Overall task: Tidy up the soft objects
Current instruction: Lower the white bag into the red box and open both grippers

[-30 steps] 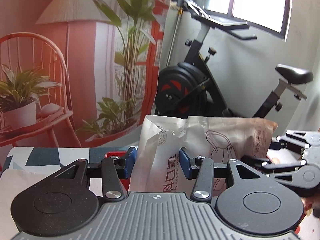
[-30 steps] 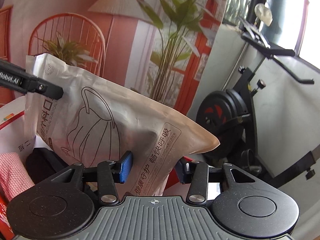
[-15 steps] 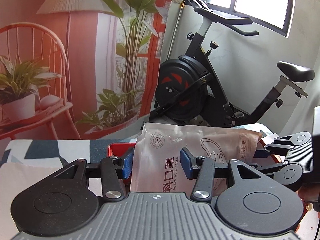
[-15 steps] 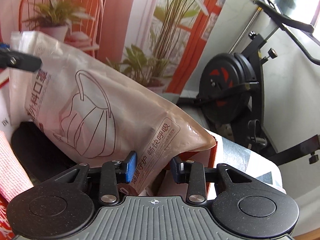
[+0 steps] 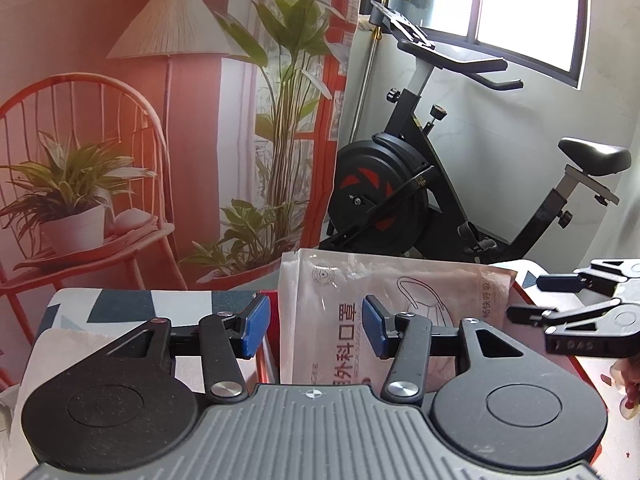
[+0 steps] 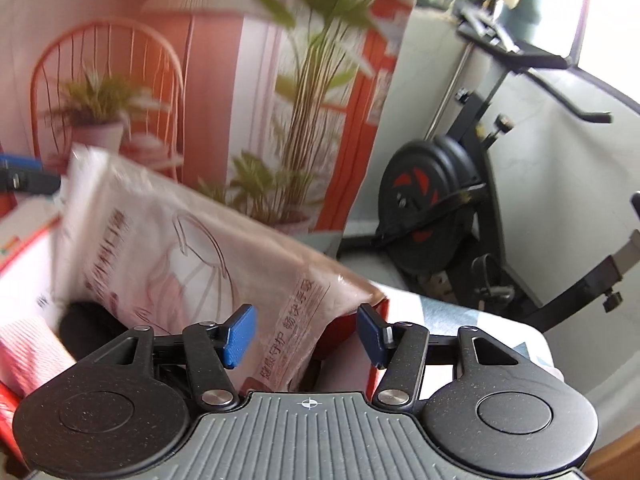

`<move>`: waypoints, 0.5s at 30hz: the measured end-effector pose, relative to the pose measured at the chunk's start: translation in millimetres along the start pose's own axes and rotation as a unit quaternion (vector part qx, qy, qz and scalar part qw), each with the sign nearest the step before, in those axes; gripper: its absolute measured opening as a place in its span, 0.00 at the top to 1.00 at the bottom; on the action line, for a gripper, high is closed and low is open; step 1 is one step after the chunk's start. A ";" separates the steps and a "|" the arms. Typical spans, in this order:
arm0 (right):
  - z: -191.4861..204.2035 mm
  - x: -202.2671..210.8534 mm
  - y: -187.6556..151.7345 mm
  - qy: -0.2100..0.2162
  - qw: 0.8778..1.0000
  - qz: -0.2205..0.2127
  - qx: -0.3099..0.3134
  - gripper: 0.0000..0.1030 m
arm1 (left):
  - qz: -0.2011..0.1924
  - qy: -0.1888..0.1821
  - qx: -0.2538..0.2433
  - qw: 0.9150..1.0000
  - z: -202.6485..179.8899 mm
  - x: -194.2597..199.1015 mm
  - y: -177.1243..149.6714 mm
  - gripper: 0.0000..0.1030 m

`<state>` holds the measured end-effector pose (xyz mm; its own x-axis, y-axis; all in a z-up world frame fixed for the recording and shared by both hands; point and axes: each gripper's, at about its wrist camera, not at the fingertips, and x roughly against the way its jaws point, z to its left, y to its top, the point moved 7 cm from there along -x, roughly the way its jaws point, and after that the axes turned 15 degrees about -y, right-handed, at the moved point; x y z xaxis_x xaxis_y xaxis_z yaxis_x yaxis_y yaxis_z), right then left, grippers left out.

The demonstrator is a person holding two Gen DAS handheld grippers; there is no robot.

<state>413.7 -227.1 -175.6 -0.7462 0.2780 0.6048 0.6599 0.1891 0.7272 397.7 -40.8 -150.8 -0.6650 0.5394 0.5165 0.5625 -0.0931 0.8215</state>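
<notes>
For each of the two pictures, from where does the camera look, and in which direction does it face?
Left wrist view: sits on the left gripper, looks forward over its opening blue pads at the mask packet standing in the red box; the right gripper enters at the right edge.
Right wrist view: sits on the right gripper, jaws opening, packet between the pads untouched; the left gripper's tip shows at the left edge.
Both share the packet, the red box and the exercise bike.
</notes>
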 end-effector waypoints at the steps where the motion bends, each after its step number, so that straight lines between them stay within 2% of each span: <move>1: -4.0 10.5 0.0 0.002 1.000 -0.010 -0.011 0.44 | -0.002 -0.001 0.003 1.000 -1.2 6.9 -2.9 0.45; 7: -18.6 73.8 -19.7 0.017 0.994 -0.077 -0.081 0.38 | -0.007 -0.008 0.008 1.000 -10.1 47.8 -30.2 0.44; 11: -23.1 105.6 -46.5 0.025 0.987 -0.102 -0.121 0.37 | -0.007 -0.011 0.004 1.000 -15.1 75.5 -52.9 0.44; 15: -21.3 125.4 -76.5 0.021 0.983 -0.123 -0.132 0.37 | -0.001 -0.008 0.004 1.000 -16.5 95.3 -80.7 0.44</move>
<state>267.8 -226.7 -148.4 -0.8869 0.2150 0.4089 0.4174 -0.0063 0.9087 280.8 4.4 -163.9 -0.6583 0.5537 0.5100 0.5647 -0.0848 0.8210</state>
